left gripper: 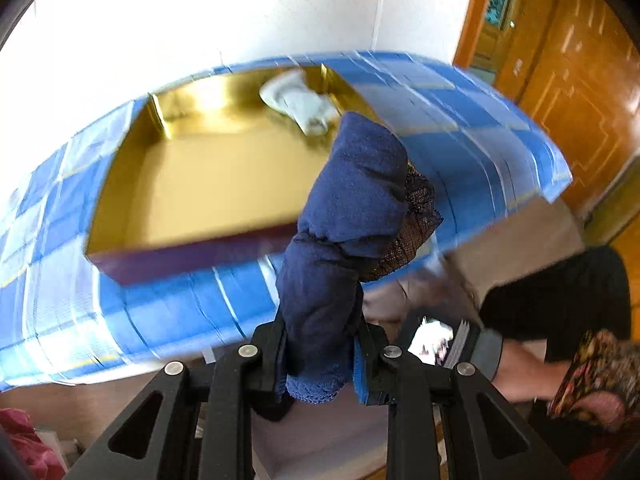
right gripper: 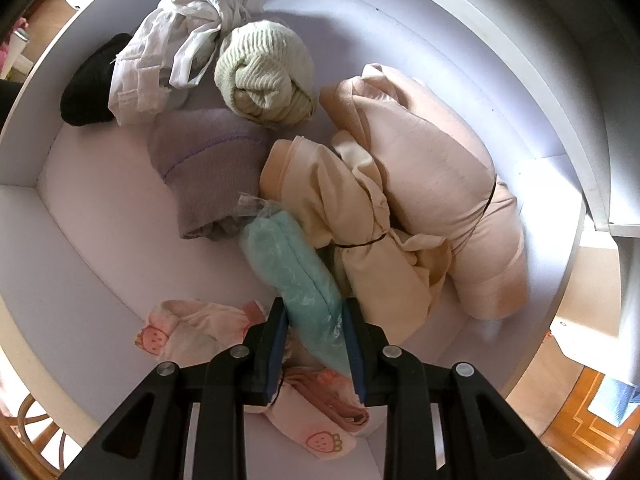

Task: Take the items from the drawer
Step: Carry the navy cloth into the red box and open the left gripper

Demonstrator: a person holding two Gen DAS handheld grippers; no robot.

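1. Navy knit cloth, rolled into a bundle (left gripper: 348, 216), with a strip of black lace (left gripper: 416, 224) showing on its right side. It is pinched between the narrow pads of the left gripper (left gripper: 320, 364), lifted in the air near the bed edge.
2. Gold-lined box (left gripper: 132, 184), maroon outside, open-topped, resting on a blue checked bedcover (left gripper: 460, 120) beyond the bundle. One pale crumpled cloth (left gripper: 298, 100) lies in its far right corner.
3. Right gripper (right gripper: 316, 344), pointing down into the drawer (right gripper: 100, 240), a white tray with a pale floor. Its jaws stand narrow, closed on the near end of a mint-green item in clear plastic wrap (right gripper: 296, 276).
4. Items lying in the drawer:
   - peach bundle tied with a dark band (right gripper: 440, 184), right of the mint item;
   - cream garment (right gripper: 360, 240), touching the mint item's right side;
   - lilac knit (right gripper: 208, 172), left of centre;
   - pale green ribbed roll (right gripper: 264, 76), far centre;
   - white crumpled cloth (right gripper: 188, 36), far left;
   - black item (right gripper: 92, 88), at the far left wall;
   - strawberry-print pink cloth (right gripper: 192, 328), near, partly under the gripper.
5. Wooden door (left gripper: 576, 80), right of the bed.
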